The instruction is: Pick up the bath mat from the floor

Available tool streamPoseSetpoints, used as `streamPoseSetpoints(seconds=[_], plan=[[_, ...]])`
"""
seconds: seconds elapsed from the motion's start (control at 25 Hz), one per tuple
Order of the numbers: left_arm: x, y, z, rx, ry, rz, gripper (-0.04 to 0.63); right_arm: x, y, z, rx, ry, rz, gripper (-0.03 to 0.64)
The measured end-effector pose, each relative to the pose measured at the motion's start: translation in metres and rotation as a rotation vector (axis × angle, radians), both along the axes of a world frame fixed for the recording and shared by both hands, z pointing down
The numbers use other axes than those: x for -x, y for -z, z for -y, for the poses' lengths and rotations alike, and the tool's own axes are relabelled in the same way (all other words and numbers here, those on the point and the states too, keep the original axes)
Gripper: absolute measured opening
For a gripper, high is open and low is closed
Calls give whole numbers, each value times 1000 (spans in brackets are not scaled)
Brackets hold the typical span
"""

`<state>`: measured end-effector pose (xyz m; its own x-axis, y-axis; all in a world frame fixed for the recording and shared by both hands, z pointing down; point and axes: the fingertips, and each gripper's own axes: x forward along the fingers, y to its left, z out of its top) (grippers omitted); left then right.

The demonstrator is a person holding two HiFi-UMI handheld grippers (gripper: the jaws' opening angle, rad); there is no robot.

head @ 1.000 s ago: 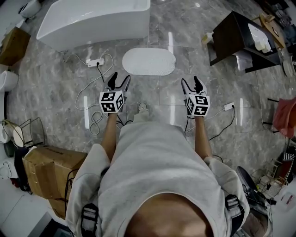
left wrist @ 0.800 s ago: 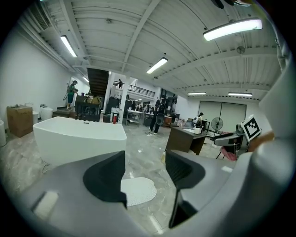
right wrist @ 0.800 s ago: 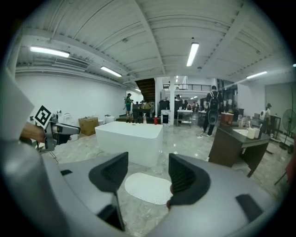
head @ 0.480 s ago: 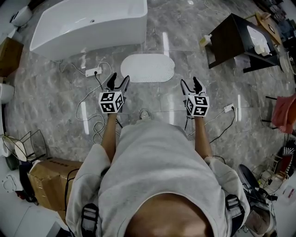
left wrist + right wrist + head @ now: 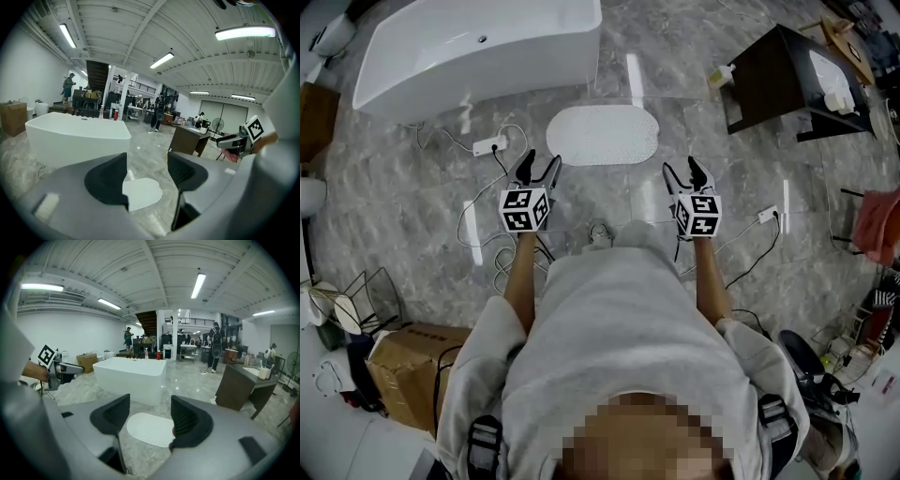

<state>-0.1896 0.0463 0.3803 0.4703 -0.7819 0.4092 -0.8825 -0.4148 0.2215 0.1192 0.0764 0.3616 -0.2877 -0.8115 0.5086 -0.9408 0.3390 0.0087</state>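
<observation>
The white oval bath mat [image 5: 602, 134] lies flat on the grey marble floor [image 5: 675, 94], just off the near side of the bathtub [image 5: 478, 52], and nothing touches it. Both grippers hang short of it, one lined up with each end. The left gripper [image 5: 541, 159] has its jaws apart and empty, and the right gripper [image 5: 681, 165] is spread too, holding nothing. That spacing looks meant for lifting a limp mat by both ends. A power strip [image 5: 490, 144] lies just to the mat's left.
</observation>
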Motion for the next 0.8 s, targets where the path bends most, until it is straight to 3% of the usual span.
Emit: streamPoseSetpoints(seconds=[0.56, 0.8], plan=[[5, -32, 46, 67, 14, 26, 279, -3, -37, 47, 77, 12, 8, 275], [-1, -66, 79, 140, 17, 48, 279, -17, -68, 91, 128, 20, 14, 275]])
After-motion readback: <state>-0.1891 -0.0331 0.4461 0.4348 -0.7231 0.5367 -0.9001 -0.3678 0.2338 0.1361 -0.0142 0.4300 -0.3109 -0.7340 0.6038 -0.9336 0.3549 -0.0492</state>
